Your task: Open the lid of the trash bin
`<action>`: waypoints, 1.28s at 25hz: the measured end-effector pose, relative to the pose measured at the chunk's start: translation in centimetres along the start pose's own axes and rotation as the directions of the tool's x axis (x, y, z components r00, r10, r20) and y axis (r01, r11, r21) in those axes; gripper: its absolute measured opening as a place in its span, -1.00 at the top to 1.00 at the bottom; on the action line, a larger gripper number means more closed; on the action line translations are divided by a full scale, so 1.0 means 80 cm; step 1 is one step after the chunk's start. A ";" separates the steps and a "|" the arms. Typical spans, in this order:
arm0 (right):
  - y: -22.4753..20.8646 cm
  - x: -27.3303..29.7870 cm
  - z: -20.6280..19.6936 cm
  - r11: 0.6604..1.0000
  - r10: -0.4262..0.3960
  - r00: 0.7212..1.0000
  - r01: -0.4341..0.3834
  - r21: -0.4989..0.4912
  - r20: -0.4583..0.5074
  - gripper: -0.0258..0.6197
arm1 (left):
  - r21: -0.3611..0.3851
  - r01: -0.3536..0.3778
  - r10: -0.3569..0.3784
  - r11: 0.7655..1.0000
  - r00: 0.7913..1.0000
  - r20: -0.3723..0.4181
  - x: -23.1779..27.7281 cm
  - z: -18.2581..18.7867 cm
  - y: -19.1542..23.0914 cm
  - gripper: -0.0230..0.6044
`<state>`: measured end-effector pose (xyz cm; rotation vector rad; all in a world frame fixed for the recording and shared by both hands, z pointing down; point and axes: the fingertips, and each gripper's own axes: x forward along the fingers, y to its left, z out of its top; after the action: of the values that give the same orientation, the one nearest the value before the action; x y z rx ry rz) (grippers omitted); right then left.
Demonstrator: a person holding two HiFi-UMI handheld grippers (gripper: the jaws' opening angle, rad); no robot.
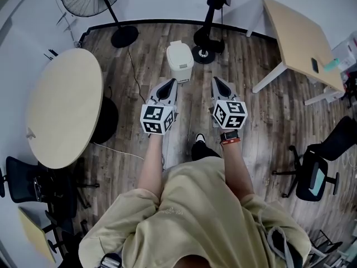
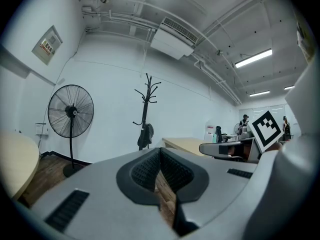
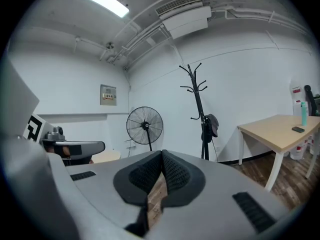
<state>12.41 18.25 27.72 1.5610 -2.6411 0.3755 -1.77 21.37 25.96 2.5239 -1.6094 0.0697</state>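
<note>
Bin [image 1: 179,63] stands white at 12 o'clock, lid [image 1: 178,48] down. I hold left gripper [image 1: 169,84] and right gripper [image 1: 217,82] pinched together, empty.

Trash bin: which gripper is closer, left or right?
Left. The left gripper hovers just short of the trash bin, slightly to its left; the right gripper sits farther off to its right.

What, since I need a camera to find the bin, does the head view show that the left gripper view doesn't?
Only the head view shows the white trash bin, with its lid down. Only the left gripper view shows the ceiling air unit and the strip lights. Both show the standing fan and the coat stand.
</note>
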 end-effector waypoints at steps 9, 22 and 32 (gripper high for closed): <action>-0.055 0.085 0.028 0.997 0.079 0.997 -0.079 0.006 -0.020 0.87 | -0.011 -0.076 0.076 0.997 0.997 -0.007 0.090 0.016 0.027 0.85; -0.161 0.160 0.032 0.989 0.138 0.989 -0.135 0.058 -0.049 0.87 | -0.033 -0.150 0.148 0.988 0.988 -0.048 0.221 0.001 0.023 0.85; -0.178 0.224 0.003 0.975 0.185 0.979 -0.172 0.143 -0.081 0.87 | -0.033 -0.137 0.133 0.990 0.985 -0.109 0.268 -0.033 0.036 0.85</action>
<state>16.02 -3.71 33.02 1.3041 -2.7415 0.6347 4.78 1.31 31.36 2.3360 -1.7189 0.1819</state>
